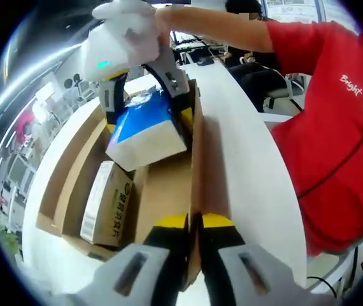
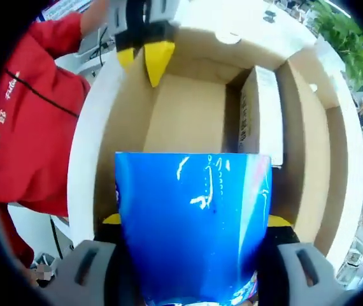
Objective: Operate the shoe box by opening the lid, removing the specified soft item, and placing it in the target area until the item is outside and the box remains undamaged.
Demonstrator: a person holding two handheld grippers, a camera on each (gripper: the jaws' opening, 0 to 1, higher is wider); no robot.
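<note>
Right gripper [image 1: 146, 102] clamps the blue tissue pack [image 1: 148, 131] above the open shoe box [image 1: 169, 191]; left gripper [image 1: 194, 223] pinches the box's wall.

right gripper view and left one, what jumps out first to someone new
A blue tissue pack dominates the right gripper view, clamped in the right gripper above the open shoe box. The left gripper pinches the box's side wall, with a person's red shirt beside it.

White table [image 1: 245, 172]; green plant [image 2: 342, 38] at room edge; office chairs [image 1: 277, 95] behind; bright window light
</note>
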